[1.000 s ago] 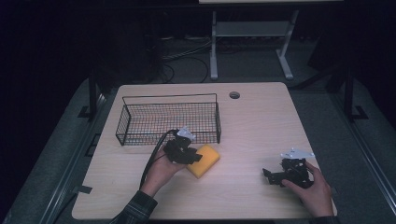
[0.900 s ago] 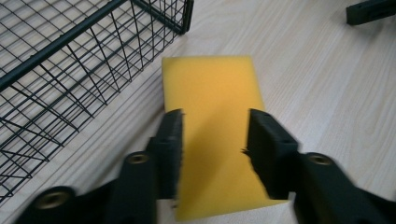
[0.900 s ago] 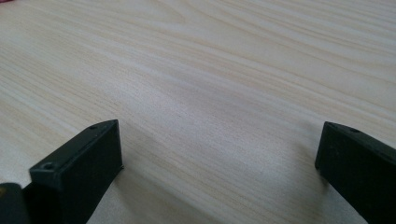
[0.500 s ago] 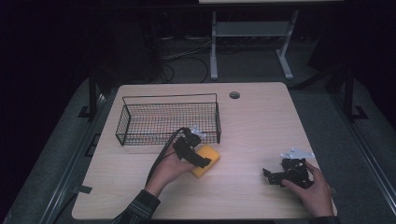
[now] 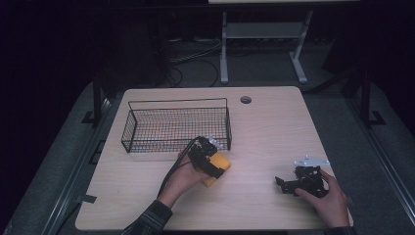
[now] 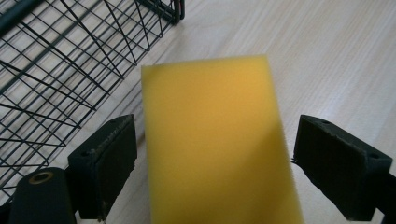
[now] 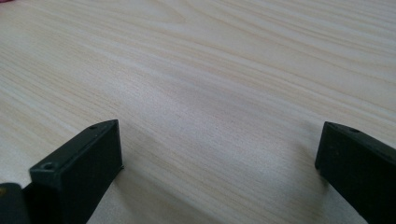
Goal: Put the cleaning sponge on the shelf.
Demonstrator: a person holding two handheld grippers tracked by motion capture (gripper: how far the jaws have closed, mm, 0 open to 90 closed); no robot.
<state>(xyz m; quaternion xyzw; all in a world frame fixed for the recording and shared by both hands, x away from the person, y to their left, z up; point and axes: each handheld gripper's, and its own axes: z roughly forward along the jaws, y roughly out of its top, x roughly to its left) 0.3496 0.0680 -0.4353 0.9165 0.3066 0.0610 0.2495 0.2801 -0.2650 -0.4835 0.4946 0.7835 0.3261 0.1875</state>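
A yellow sponge [image 5: 223,161] lies flat on the wooden table [image 5: 274,137], just in front of the near right corner of a black wire basket [image 5: 178,102]. My left gripper [image 5: 217,171] sits over it. In the left gripper view the sponge [image 6: 215,93] runs between the two pads [image 6: 109,163] with a gap on each side. The left gripper [image 6: 217,135] is open and its jaws have just been opening. My right gripper [image 5: 280,186] rests low at the table's front right, held by a hand. Its jaws stand wide apart around bare wood, so the right gripper [image 7: 222,133] is open.
The wire basket [image 6: 56,70] stands close on the left of the sponge. A round cable hole [image 5: 245,100] is near the table's far edge. A white metal stand [image 5: 259,29] and cables are on the floor beyond the table.
My left hand has slid right and slightly down, so the gripper now covers more of the sponge. The sponge and the right hand have stayed put.
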